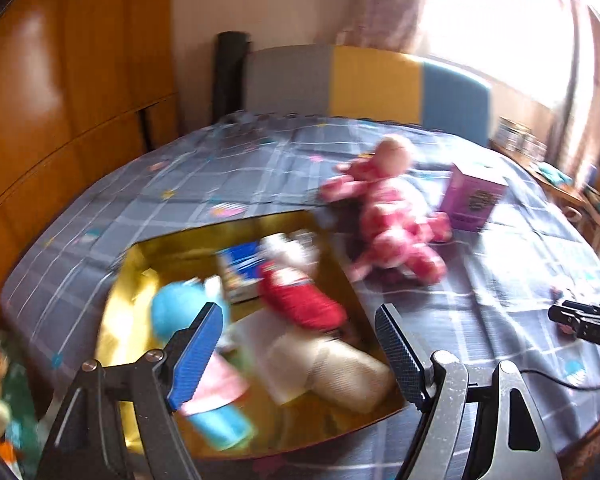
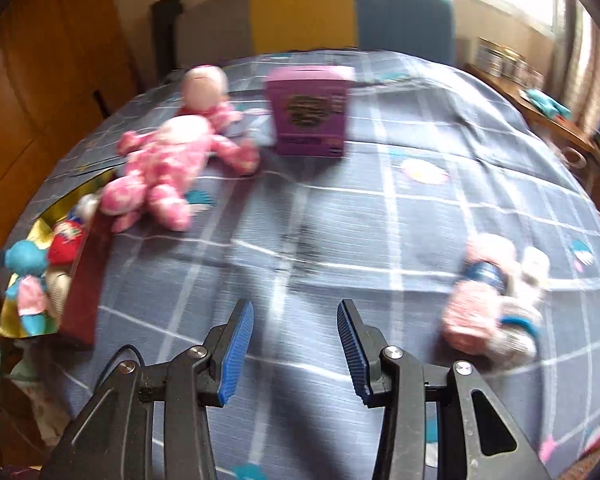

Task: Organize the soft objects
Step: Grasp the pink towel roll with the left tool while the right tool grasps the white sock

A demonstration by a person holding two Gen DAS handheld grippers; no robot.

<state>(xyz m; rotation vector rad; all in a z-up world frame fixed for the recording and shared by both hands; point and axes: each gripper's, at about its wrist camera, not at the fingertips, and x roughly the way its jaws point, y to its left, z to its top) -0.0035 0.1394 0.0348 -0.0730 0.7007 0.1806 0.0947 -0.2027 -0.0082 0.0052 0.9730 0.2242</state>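
Bedroom in daylight
A bed (image 2: pixel 380 208) with grey checked sheet, wooden wardrobe (image 1: pixel 60 100) beside it, bright curtained window (image 1: pixel 500 20) behind.

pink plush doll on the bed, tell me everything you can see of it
The pink plush doll is a soft toy with a pale round head and a body and limbs of pink-and-white mottled fabric. It lies sprawled with limbs spread on the grey checked bedspread, outside the gold-lined box, near its far corner, with the purple box standing close beside it. Neither tool touches it. Motion blur hides finer detail.
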